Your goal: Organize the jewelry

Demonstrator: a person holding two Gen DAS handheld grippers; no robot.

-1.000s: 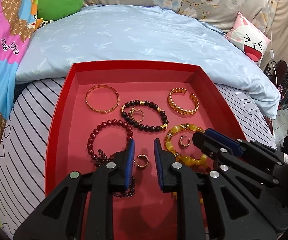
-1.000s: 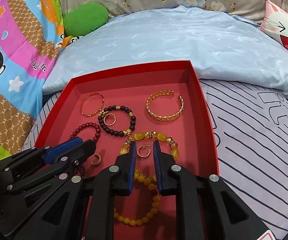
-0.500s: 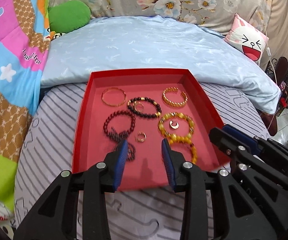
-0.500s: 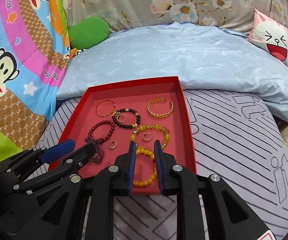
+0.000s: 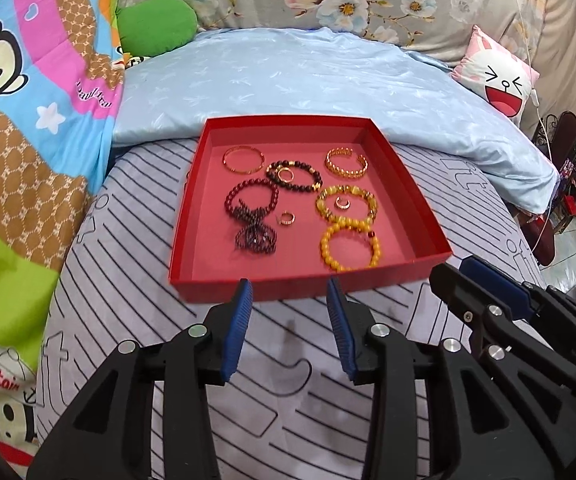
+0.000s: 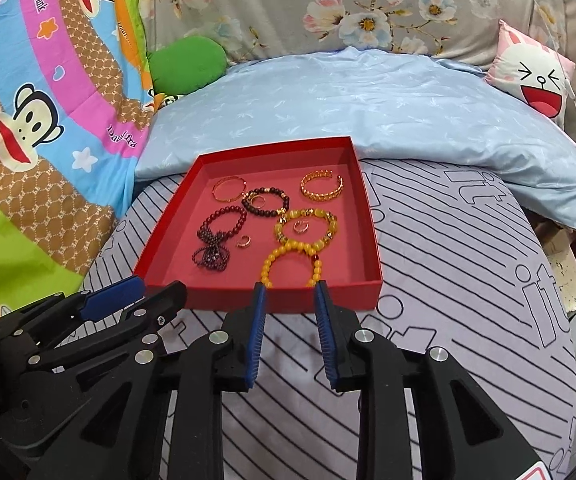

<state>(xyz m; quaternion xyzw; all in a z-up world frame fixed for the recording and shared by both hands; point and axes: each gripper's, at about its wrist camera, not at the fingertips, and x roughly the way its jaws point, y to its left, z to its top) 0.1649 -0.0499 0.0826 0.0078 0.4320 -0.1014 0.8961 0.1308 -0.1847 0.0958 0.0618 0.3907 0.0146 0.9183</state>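
A red tray [image 5: 192, 216] [image 6: 369, 236] sits on the striped bed cover. In it lie a thin gold bangle [image 5: 244, 159], a gold chain cuff [image 5: 346, 162], a dark bead bracelet [image 5: 293, 176] with a ring inside, a red bead bracelet [image 5: 252, 197], a twisted dark bead strand [image 5: 255, 232], two yellow bead bracelets [image 5: 349, 247] and small gold rings [image 5: 286, 218]. My left gripper [image 5: 288, 294] is open and empty, just before the tray's near wall. My right gripper [image 6: 289, 294] is open and empty, at the near wall too.
A pale blue pillow [image 5: 307, 76] lies behind the tray. A cartoon quilt [image 5: 28, 120] and a green cushion [image 5: 156, 24] are at the left. A pink face cushion [image 5: 495, 76] and a white cable [image 5: 543, 128] are at the right. The bed edge drops off right.
Both grippers have pulled back out of the tray toward me and opened wider. The jewelry has stayed in place in the tray.
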